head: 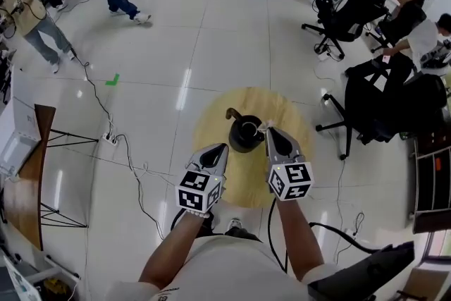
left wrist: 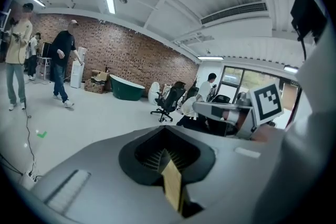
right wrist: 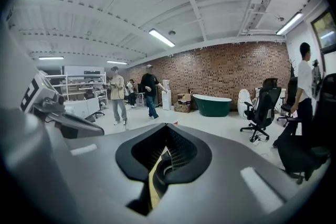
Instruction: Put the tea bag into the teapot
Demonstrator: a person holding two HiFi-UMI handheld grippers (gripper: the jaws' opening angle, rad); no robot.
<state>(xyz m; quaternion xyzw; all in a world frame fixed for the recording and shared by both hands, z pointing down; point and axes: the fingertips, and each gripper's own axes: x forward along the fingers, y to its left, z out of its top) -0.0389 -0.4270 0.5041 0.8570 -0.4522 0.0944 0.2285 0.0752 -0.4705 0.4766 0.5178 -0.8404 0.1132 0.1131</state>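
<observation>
1. Holding a small pale thing, seemingly the tea bag (head: 263, 126), the right gripper (head: 268, 129) pinches its jaws together at the rim of the black teapot (head: 244, 134) on the round table (head: 211, 116).
2. The left gripper (head: 224, 147) hovers just beside the pot, jaws closed on nothing.
3. The step in hand looks like bringing the bag over the opening.
4. Next, it needs centring over the mouth, then the jaws should part.

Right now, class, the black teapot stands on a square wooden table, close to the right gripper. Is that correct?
Not quite. The table is round, not square, as the head view shows. The rest holds: the black teapot stands on it, close to the right gripper.
</observation>
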